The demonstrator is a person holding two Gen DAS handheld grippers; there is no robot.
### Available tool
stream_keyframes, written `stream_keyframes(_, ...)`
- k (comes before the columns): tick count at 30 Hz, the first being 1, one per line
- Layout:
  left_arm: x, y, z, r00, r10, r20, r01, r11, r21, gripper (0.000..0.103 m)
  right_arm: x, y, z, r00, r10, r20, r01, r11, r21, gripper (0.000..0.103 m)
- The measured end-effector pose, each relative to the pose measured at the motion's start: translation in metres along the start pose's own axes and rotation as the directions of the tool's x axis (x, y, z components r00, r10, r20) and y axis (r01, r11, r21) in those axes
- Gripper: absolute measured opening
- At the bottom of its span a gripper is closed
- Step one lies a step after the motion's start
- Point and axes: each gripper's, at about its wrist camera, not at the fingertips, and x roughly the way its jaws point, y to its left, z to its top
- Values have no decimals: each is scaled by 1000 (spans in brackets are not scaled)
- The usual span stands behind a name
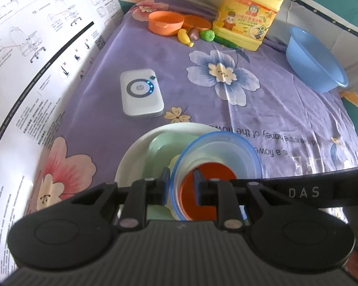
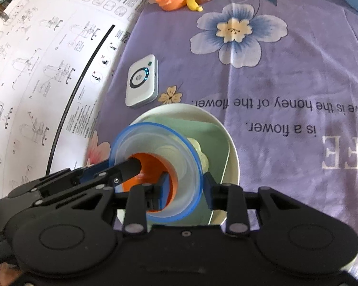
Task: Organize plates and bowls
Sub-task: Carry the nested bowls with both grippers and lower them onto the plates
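Purple flowered cloth point(image 1: 155, 54) carries a white plate point(image 1: 128, 164) with a green dish point(image 1: 162, 147). Above it both grippers pinch opposite rim walls of the clear blue-rimmed bowl point(image 1: 226, 150): left gripper point(image 1: 181, 183), right gripper point(image 2: 185, 186). Light, slick plastic, likely flexing; grip the rim. Only the left view shows the yellow jug point(image 1: 248, 16)

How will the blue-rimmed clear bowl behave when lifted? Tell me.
Probably light: the clear bowl looks like thin translucent plastic. Its wall may flex where the left gripper and right gripper pinch the rim. The orange bowl nested inside could shift if it tilts.
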Motion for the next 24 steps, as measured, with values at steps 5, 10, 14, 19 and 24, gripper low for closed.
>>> stream_keyframes(5,6,3,1,1000,-1,-13,1,1000,-7,19,4,-1,3,1000,2,-4,-2,1000,1,31)
stream_keyframes(10,11,6,2,1000,5,-16,-5,1000,-18,23,6,1,5,1000,-2,5,2,1000,-11,33)
stream_keyframes(14,12,10,2,1000,5,-14,-5,1000,-21,23,4,4,5,1000,-5,17,5,999,-32,33)
stream_keyframes(19,12,10,2,1000,5,-13,-5,1000,-21,23,4,2,5,1000,-5,22,6,999,-35,33)
stream_keyframes(24,10,11,2,1000,7,-5,-8,1000,-23,26,-1,-3,3,999,-2,34,3,1000,-29,33)
